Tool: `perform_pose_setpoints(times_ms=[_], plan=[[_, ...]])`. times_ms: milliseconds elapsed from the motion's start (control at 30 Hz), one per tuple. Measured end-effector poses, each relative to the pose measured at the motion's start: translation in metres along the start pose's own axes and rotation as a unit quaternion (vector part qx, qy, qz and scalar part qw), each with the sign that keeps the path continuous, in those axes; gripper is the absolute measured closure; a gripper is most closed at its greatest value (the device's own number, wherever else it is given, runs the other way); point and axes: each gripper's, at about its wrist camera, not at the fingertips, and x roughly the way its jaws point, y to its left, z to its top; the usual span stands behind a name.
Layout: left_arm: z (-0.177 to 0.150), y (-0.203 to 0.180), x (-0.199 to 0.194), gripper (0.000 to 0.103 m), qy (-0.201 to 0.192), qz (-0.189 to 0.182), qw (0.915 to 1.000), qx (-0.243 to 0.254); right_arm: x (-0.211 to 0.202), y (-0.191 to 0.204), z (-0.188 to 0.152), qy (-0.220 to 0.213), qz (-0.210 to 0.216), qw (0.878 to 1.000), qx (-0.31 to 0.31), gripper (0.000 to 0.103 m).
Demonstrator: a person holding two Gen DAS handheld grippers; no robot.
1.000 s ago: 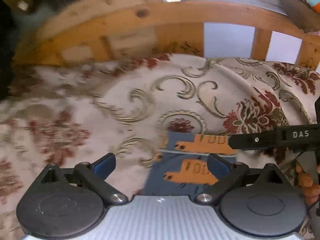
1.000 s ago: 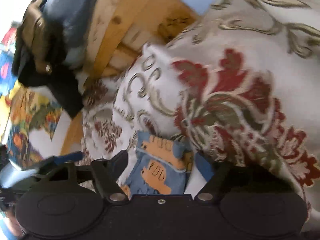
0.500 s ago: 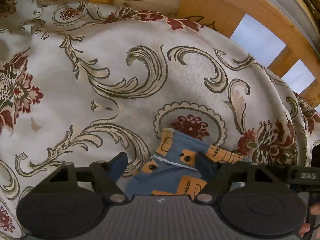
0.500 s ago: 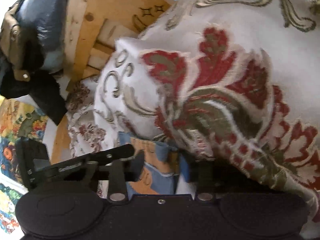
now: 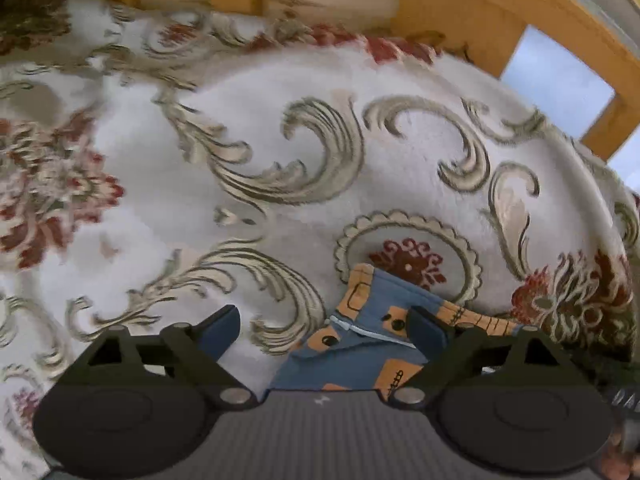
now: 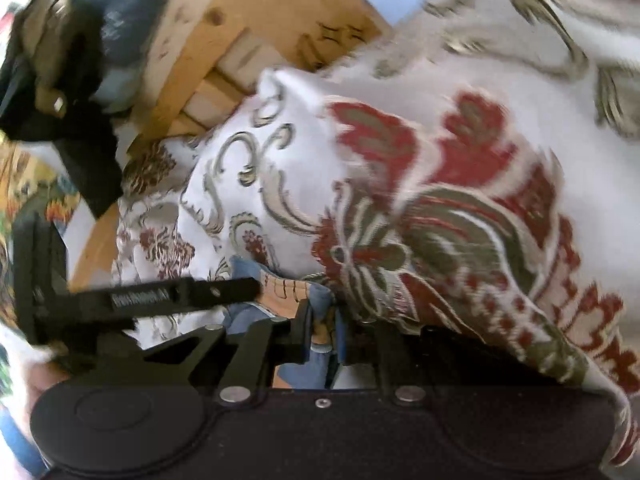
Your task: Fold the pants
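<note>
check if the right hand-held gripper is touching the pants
Touching: the right wrist view shows the right hand-held gripper with its jaws closed on a fold of the blue pants.

White plush blanket with beige scrolls and red floral motifs [image 5: 256,160] spread over surface, rumpled into raised fold in right wrist view. Orange-brown wooden slatted frame [image 5: 452,12] behind blanket. Dark blue and black clothing heap [image 6: 76,52] over frame at left. Colourful patterned cloth [image 6: 28,200] below heap.
</note>
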Motion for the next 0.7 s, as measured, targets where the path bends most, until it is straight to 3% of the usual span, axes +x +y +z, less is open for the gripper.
perform_pose_setpoints(times_ms=[133,200,267,367,433,533,633,700], plan=[[0.000,0.011,-0.030,0.010,-0.003,-0.037,0.9977,-0.056,-0.010,0.027,-0.008,-0.032,0.002,0.995,-0.095,0.091],[0.002,0.018,-0.039,0.009,0.008,-0.081,0.9911,-0.105,-0.016,0.041,-0.015,-0.046,0.008,0.988,-0.148,0.091],[0.003,0.024,-0.044,0.009,0.026,-0.123,0.9809,-0.149,-0.020,0.058,-0.025,-0.056,0.014,0.975,-0.213,0.091],[0.002,0.027,-0.047,0.009,0.038,-0.148,0.9714,-0.182,-0.023,0.080,-0.042,-0.056,0.024,0.952,-0.299,0.091],[0.003,0.025,-0.045,0.009,0.049,-0.147,0.9693,-0.191,-0.022,0.092,-0.055,-0.048,0.027,0.935,-0.349,0.091],[0.005,0.018,-0.029,0.009,0.082,-0.119,0.9714,-0.189,-0.022,0.103,-0.070,-0.043,0.029,0.915,-0.401,0.091],[0.005,0.015,-0.019,0.010,0.105,-0.090,0.9716,-0.192,-0.023,0.108,-0.082,-0.042,0.032,0.900,-0.433,0.091],[0.006,0.017,-0.015,0.015,0.110,-0.090,0.9670,-0.212,-0.021,0.112,-0.086,-0.039,0.031,0.892,-0.449,0.091]])
